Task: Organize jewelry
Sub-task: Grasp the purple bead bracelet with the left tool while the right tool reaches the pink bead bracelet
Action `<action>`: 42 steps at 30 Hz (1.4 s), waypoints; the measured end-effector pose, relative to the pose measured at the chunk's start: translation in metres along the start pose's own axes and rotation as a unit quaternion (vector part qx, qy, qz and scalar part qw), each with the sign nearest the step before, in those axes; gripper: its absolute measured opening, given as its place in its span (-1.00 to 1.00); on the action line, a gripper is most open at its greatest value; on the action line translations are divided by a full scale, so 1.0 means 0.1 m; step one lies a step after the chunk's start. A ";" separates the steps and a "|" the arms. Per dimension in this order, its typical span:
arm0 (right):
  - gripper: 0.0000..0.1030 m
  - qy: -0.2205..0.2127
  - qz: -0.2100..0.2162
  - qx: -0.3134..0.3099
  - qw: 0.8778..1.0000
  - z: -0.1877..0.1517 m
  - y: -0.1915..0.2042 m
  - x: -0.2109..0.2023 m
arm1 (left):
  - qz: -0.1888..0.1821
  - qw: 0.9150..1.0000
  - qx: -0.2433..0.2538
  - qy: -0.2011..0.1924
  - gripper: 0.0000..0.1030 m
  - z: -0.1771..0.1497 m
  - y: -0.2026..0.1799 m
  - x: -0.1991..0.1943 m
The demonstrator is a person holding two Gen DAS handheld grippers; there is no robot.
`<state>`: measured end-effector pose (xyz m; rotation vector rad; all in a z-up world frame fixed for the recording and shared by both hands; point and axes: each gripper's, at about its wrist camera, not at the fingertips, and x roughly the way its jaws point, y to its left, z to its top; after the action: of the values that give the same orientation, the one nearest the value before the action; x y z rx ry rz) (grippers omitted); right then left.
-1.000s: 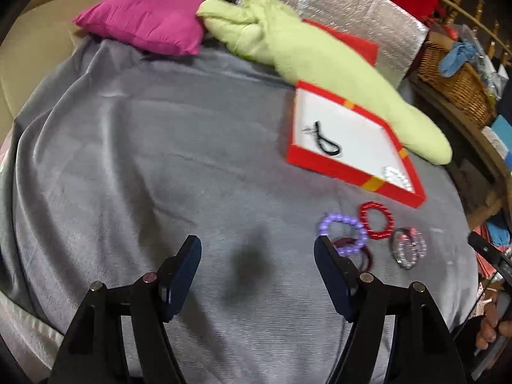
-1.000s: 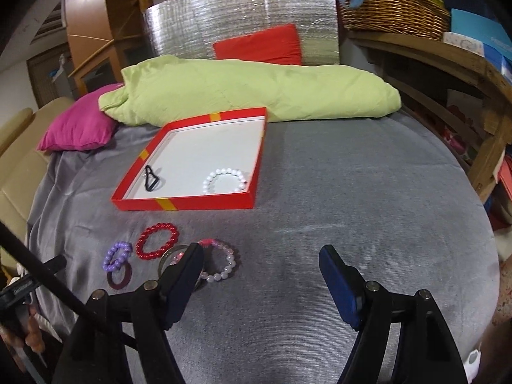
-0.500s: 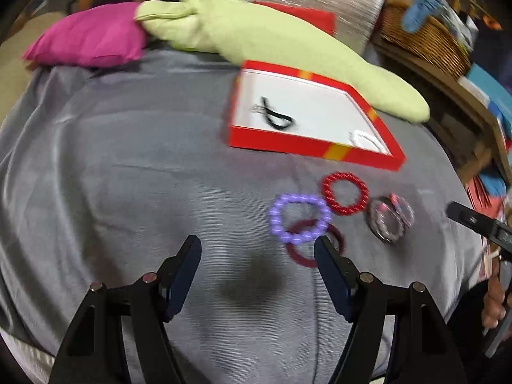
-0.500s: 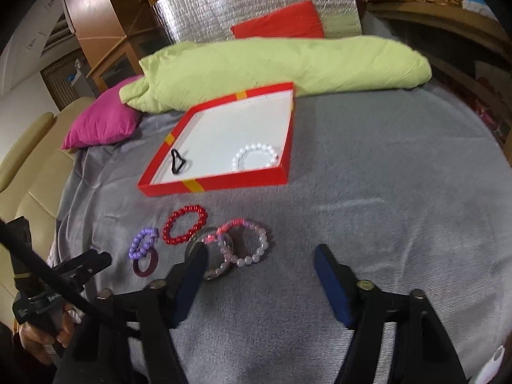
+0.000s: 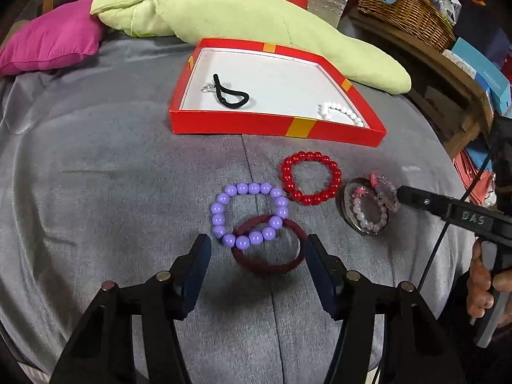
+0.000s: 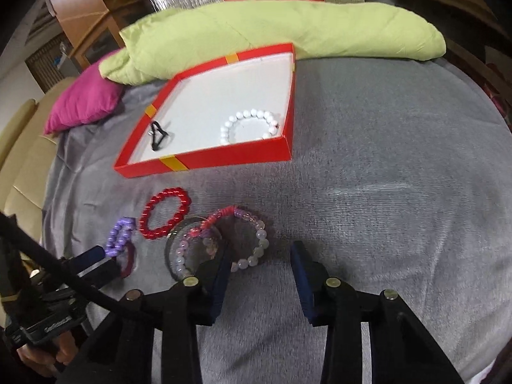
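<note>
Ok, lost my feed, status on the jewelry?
Left tool closing around maroon band, purple bracelet overlapping. Right tool closing beside pale bead bracelet. Neither gripping.

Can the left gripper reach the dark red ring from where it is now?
Probably yes. The left gripper hangs just over the dark red ring, jaws closing with nothing gripped. The purple bracelet overlaps the ring's far edge.

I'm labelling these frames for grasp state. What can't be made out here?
- Left view: white bracelet is half hidden by the red box wall.
- Right view: purple bracelet and dark ring are partly covered by the left gripper.
- Right view: the pale bead bracelet is blurred behind the closing right gripper; contact unclear.
</note>
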<state>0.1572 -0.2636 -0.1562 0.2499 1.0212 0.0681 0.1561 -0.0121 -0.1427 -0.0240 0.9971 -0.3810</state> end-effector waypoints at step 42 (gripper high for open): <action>-0.55 -0.004 -0.022 -0.018 1.000 -0.07 0.05 0.05 | 0.015 0.999 -0.019 -0.028 -0.56 0.10 0.17 0.00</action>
<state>0.1538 -0.2564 -0.1623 0.1948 1.0168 0.0445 0.1692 0.0027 -0.1407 -0.0528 0.9483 -0.3317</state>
